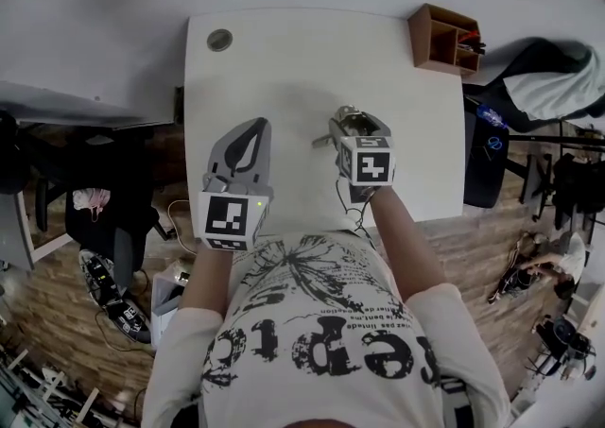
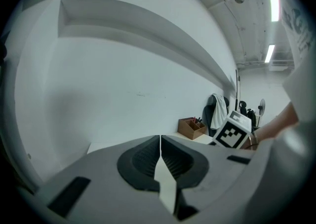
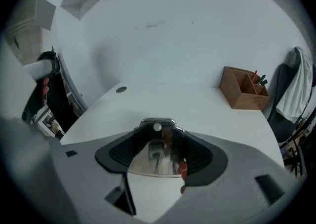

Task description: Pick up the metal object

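Two grippers hang over the white bench (image 1: 284, 48). The left gripper (image 1: 253, 131) has its jaws pressed together on nothing. At its three o'clock, the right gripper (image 3: 158, 139) has wide jaws pinching the metal object (image 3: 150, 161), low over mid-bench. I'd firm that squeeze before lifting straight up, level.

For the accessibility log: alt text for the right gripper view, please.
The right gripper's jaws hold a shiny metal object between their pads. Beyond lies a white table with a wooden organizer at its far right corner.
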{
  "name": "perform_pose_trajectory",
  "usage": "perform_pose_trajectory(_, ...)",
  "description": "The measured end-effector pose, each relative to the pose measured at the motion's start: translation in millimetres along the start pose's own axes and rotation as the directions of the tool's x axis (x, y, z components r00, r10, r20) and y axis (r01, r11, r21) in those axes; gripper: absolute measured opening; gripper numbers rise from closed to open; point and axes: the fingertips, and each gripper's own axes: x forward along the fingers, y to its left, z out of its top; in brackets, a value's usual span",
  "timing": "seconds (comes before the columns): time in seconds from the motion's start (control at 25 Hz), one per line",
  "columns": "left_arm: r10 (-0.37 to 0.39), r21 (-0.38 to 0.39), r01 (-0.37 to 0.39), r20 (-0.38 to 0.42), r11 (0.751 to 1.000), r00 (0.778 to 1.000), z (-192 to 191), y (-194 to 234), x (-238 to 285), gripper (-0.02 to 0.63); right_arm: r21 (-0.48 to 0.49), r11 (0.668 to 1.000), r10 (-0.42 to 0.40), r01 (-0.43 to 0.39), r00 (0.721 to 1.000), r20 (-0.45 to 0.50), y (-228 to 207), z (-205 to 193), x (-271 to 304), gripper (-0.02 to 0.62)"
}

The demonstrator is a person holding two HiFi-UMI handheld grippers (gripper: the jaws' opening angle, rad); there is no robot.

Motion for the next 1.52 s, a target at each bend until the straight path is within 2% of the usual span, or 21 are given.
perform_pose_trajectory(0.2, 0.028, 0.005, -0.029, 0.021, 1.000, 0.999, 23.0, -10.7, -13.3, 0.011, -0.001, 1.000, 0.031, -0.031, 0.988, 0.150, -0.3, 41.7, -44.4, 0.282)
perform_pose_trajectory(0.44, 0.081, 0.034, -0.084, 0.069, 0.996, 0.994, 53.5, -20.3, -27.1, 0.011, -0.072, 0.997, 0.055, -0.032, 0.937, 0.344, -3.8, 87.4, -105.8, 0.282)
perform_pose_trajectory(0.68, 0.103, 0.071, -0.112, 0.124, 0.991, 0.987, 80.6, -36.9, -38.3, 0.011, -0.122, 0.992, 0.098, -0.041, 0.854, 0.511, -3.7, 111.5, -167.6, 0.282)
perform_pose_trajectory(0.92, 0.117, 0.091, -0.134, 0.171, 0.987, 0.978, 99.1, -50.9, -49.0, 0.011, -0.158, 0.986, 0.142, -0.048, 0.731, 0.668, 2.8, 127.3, -222.6, 0.281)
perform_pose_trajectory(1.04, 0.120, 0.104, -0.140, 0.179, 0.985, 0.977, 103.2, -58.4, -53.7, 0.011, -0.186, 0.982, 0.153, -0.026, 0.690, 0.708, 4.8, 126.1, -238.6, 0.281)
perform_pose_trajectory(1.2, 0.119, 0.115, -0.142, 0.185, 0.983, 0.975, 106.6, -65.8, -56.2, 0.011, -0.196, 0.981, 0.146, -0.002, 0.676, 0.723, -1.3, 120.2, -244.9, 0.281)
perform_pose_trajectory(1.52, 0.122, 0.138, -0.150, 0.191, 0.979, 0.974, 109.9, -70.6, -60.0, 0.011, -0.184, 0.983, 0.148, -0.021, 0.686, 0.712, -4.5, 110.1, -242.1, 0.281)
